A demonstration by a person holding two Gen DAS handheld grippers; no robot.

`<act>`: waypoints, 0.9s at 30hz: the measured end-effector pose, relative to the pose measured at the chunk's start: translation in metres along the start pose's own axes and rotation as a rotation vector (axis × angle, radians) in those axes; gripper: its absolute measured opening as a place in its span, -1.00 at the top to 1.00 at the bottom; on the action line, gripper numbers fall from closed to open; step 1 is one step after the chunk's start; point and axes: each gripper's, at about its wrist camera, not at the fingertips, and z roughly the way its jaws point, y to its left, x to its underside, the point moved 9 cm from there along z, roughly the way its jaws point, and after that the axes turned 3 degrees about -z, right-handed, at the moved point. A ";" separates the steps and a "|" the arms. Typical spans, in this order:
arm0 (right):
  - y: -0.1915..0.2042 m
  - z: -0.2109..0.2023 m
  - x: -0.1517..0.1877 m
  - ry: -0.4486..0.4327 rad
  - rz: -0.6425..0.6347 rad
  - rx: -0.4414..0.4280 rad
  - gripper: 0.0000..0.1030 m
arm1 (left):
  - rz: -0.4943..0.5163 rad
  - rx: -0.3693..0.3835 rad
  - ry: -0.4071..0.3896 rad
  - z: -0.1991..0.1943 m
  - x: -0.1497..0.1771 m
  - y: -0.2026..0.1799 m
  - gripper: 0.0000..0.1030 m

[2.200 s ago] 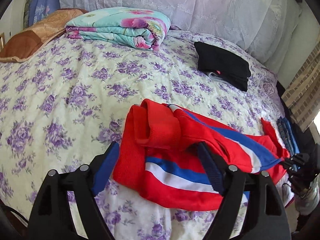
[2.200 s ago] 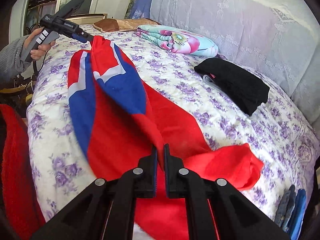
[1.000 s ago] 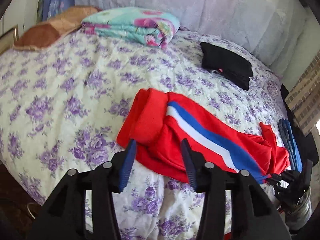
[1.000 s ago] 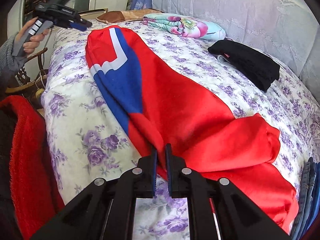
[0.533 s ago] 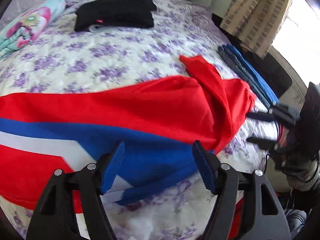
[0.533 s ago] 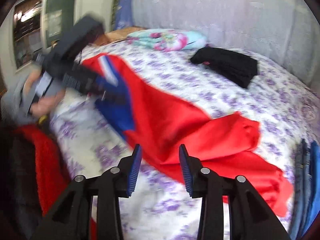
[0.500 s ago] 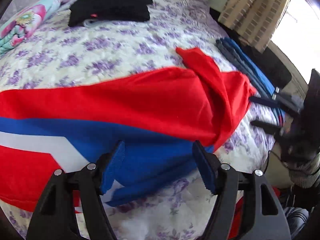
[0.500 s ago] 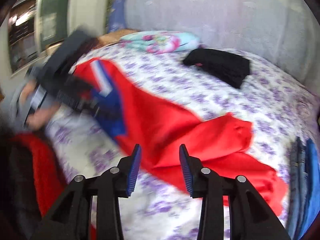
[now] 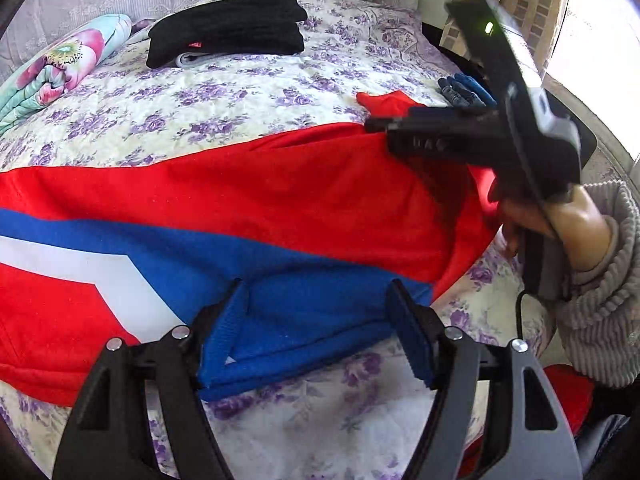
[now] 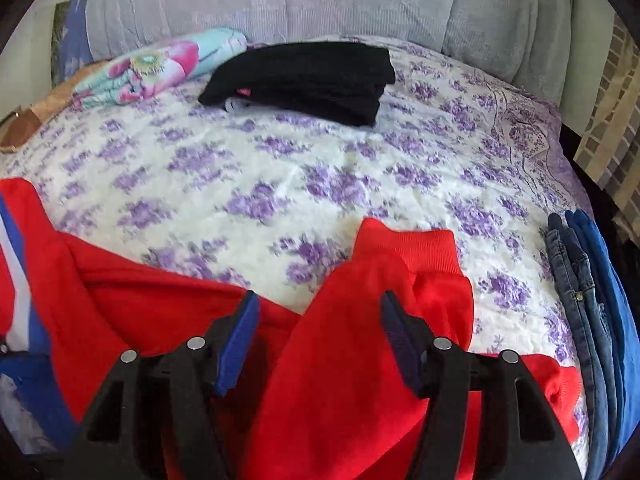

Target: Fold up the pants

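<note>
Red pants (image 9: 280,192) with a blue and white stripe lie stretched across the floral bed (image 9: 248,84). My left gripper (image 9: 320,320) is open just above the blue stripe near the bed's front edge, holding nothing. The right gripper shows in the left wrist view (image 9: 440,136), held in a hand over the leg ends. In the right wrist view the right gripper (image 10: 318,340) is open and empty above the red leg cuffs (image 10: 408,248), which lie crumpled.
A folded black garment (image 10: 304,76) and a folded floral blanket (image 10: 160,64) lie at the back of the bed. Folded blue jeans (image 10: 588,280) sit at the bed's right edge. A curtain (image 9: 516,4) hangs at the right.
My right gripper has let go of the pants and opened, then moved over the leg cuffs. My left gripper swung right along the pants, staying open.
</note>
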 end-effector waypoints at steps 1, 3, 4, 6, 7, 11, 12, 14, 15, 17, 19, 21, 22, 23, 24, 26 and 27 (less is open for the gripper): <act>-0.005 0.001 0.003 -0.001 0.011 -0.002 0.22 | -0.001 0.004 -0.002 0.000 0.000 0.000 -0.35; -0.015 -0.004 0.009 -0.016 0.056 -0.039 0.75 | -0.001 0.004 -0.004 0.000 0.000 0.000 -0.36; -0.022 -0.009 0.010 -0.036 0.090 -0.072 0.82 | -0.001 0.002 -0.005 0.000 0.000 -0.001 -0.36; -0.034 -0.030 0.012 -0.108 0.166 -0.126 0.85 | 0.000 0.001 -0.006 0.000 0.000 -0.001 -0.36; -0.042 -0.041 0.013 -0.144 0.206 -0.148 0.86 | -0.001 0.001 -0.006 0.000 0.000 -0.001 -0.37; -0.100 -0.091 0.042 -0.280 0.488 -0.250 0.87 | -0.005 -0.003 -0.009 -0.001 0.000 -0.001 -0.37; -0.115 -0.097 0.060 -0.282 0.566 -0.264 0.87 | -0.006 -0.003 -0.009 -0.001 0.000 -0.001 -0.37; -0.138 -0.096 0.104 -0.219 0.676 -0.252 0.87 | -0.005 -0.005 -0.009 -0.001 0.000 -0.001 -0.38; -0.147 -0.094 0.124 -0.184 0.717 -0.223 0.83 | -0.006 -0.007 -0.009 0.000 0.000 -0.001 -0.38; -0.158 -0.093 0.151 -0.158 0.785 -0.234 0.78 | -0.006 -0.011 -0.009 0.000 -0.001 -0.001 -0.40; -0.166 -0.102 0.153 -0.205 0.816 -0.242 0.78 | -0.007 -0.018 -0.007 0.000 -0.001 -0.002 -0.40; -0.166 -0.108 0.139 -0.246 0.786 -0.271 0.72 | -0.011 -0.025 -0.005 0.000 -0.001 -0.001 -0.41; -0.165 -0.110 0.133 -0.264 0.789 -0.295 0.67 | -0.013 -0.028 -0.004 -0.001 -0.001 -0.001 -0.41; -0.165 -0.111 0.126 -0.284 0.797 -0.318 0.61 | -0.014 -0.032 -0.004 -0.001 -0.001 -0.001 -0.41; -0.162 -0.111 0.119 -0.290 0.795 -0.350 0.38 | -0.014 -0.037 -0.004 -0.001 0.000 -0.001 -0.42; -0.152 -0.098 0.111 -0.224 0.769 -0.394 0.05 | -0.017 -0.044 -0.004 -0.001 -0.001 -0.001 -0.43; -0.150 -0.090 0.111 -0.197 0.776 -0.393 0.05 | -0.018 -0.047 -0.004 -0.001 -0.001 -0.001 -0.43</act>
